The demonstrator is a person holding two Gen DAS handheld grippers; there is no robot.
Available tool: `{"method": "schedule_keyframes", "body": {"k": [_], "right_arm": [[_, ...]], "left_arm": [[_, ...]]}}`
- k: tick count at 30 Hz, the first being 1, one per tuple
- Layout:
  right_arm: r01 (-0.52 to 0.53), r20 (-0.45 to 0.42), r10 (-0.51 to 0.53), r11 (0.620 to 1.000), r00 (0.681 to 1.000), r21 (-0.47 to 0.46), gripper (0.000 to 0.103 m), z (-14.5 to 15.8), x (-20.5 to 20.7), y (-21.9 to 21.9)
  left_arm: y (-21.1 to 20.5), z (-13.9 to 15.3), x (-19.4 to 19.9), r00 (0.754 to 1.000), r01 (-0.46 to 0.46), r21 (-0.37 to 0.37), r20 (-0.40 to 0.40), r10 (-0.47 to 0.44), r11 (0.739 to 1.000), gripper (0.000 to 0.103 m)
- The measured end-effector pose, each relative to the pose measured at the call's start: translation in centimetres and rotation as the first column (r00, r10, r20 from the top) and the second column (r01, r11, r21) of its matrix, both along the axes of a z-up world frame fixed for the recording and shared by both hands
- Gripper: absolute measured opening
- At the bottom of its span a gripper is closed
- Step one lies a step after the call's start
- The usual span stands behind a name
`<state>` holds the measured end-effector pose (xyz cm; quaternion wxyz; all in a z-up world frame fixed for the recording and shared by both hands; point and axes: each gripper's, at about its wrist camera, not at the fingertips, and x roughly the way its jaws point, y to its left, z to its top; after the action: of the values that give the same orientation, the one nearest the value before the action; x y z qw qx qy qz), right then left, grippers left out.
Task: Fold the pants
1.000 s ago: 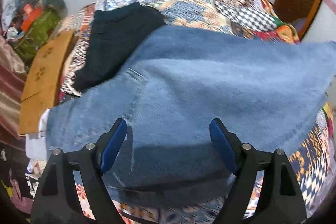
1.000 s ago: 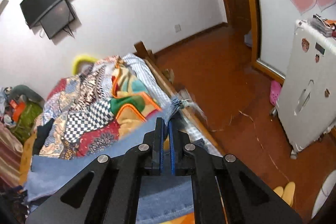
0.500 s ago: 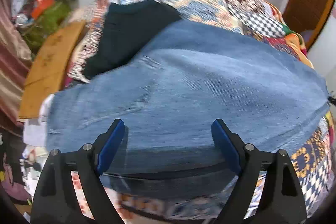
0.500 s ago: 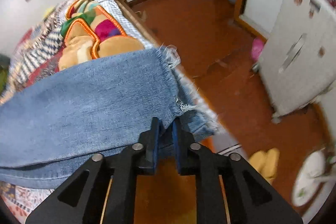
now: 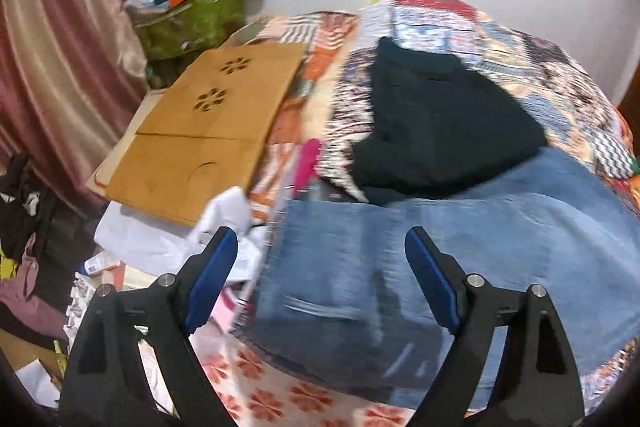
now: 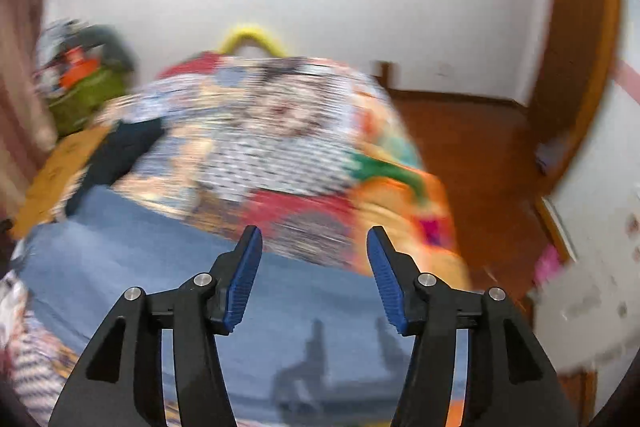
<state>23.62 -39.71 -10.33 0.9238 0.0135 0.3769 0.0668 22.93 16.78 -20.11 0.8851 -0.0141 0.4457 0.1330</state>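
Denim jeans (image 5: 460, 251) lie spread across the patchwork quilt (image 6: 256, 131) on the bed, their near edge just beyond both tools. Left tongs (image 5: 320, 271) stand wide apart with nothing between the blue pads, hovering above the jeans' left end near a heap of white cloth (image 5: 224, 219). Right tongs (image 6: 314, 275) are likewise spread and empty above the blue fabric.

A dark garment (image 5: 436, 131) touches the jeans' far edge, so a careless pinch there could likely drag it into the fold. Seizing only the top layer would probably leave the lower layer behind and skew the crease. The right view is smeared by motion, which makes aiming uncertain. A brown board (image 5: 200, 147) lies to the left. No brand or writing can be read anywhere.
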Motion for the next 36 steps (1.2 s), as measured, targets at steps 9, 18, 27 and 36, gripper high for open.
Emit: {"method": "schedule_keyframes", "body": {"k": [9, 18, 27, 36], "right_arm": [[-0.39, -0.054, 0.391, 0.92, 0.919, 0.032, 0.051, -1.7, 5.5, 17.6], [-0.507, -0.166, 0.512, 0.859, 0.843, 0.074, 0.051, -7.3, 11.9, 26.6], [-0.553, -0.184, 0.553, 0.831, 0.812, 0.057, 0.007, -8.6, 11.6, 28.8], [-0.537, -0.141, 0.526, 0.842, 0.839, -0.054, 0.005, -8.3, 10.9, 30.0]], "left_arm": [[6.3, -6.6, 2.2, 0.991, -0.058, -0.174, -0.127, 0.036, 0.983, 0.086], [5.5, -9.7, 3.6, 0.987, 0.006, -0.292, -0.153, -0.053, 0.956, 0.046], [3.6, -8.6, 2.0, 0.994, 0.021, -0.059, -0.104, -0.027, 0.998, 0.005], [4.5, -9.4, 1.8, 0.992, 0.004, 0.024, -0.13, 0.0, 1.0, 0.006]]}}
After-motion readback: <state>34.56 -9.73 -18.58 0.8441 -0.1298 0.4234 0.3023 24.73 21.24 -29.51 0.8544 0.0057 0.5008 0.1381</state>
